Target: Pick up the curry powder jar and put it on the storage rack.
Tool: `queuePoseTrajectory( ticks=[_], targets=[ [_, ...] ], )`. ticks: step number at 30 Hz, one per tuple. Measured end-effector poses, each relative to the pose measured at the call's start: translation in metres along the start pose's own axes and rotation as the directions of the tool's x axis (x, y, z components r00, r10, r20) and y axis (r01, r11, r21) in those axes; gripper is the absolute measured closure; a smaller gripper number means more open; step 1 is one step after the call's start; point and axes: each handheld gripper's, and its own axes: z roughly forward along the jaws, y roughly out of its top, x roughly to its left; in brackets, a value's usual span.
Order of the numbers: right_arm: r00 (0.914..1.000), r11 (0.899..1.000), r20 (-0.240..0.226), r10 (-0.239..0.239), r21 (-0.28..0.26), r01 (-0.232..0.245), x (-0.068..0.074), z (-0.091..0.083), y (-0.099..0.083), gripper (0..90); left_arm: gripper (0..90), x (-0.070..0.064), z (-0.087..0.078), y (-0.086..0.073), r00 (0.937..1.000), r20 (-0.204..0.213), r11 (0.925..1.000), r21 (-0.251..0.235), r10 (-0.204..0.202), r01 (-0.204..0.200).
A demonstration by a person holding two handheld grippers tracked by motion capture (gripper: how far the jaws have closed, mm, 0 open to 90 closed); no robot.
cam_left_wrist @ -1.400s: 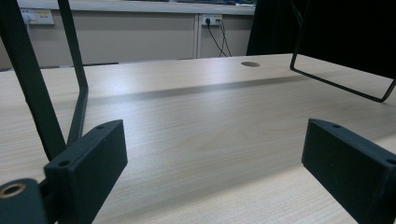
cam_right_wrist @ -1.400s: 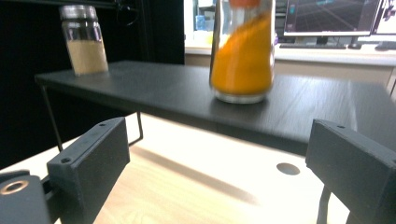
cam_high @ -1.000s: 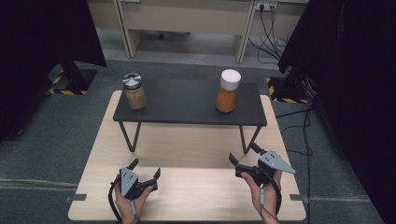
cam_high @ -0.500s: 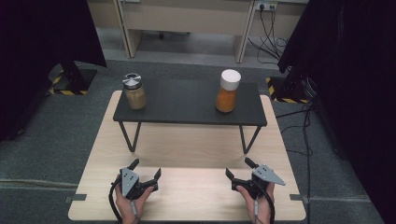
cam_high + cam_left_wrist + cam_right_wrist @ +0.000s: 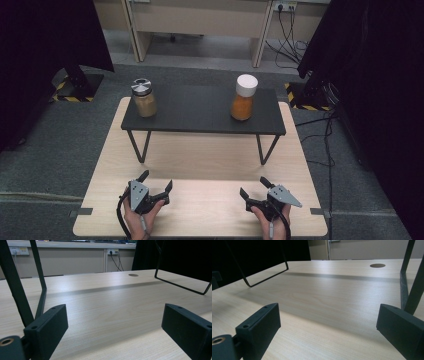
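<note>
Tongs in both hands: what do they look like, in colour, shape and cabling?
Both are black, each with two flat block-like jaws bearing small screw holes. The left tongs and right tongs each carry a grey three-cornered plate on top, and a black cable trails back from each.

Bench: pale wood, on grey floor.
Shelf: black, wire-legged, standing on bench's far half.
Shelf left end: tan-filled jar, metal lid.
Shelf right: orange-filled jar, white lid.
</note>
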Motion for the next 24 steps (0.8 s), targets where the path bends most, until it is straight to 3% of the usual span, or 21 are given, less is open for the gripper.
queuePoseTrajectory(
  ticks=[24],
  targets=[
    [0.9993, 0.999, 0.003, -0.037, 0.007, 0.037, 0.0036, -0.0003, 0.0007, 5.9, 6.0, -0.0012, -0.0002, -0.0005, 1.0, -0.005, 1.0, -0.002, 0.001, -0.001]
  ],
)
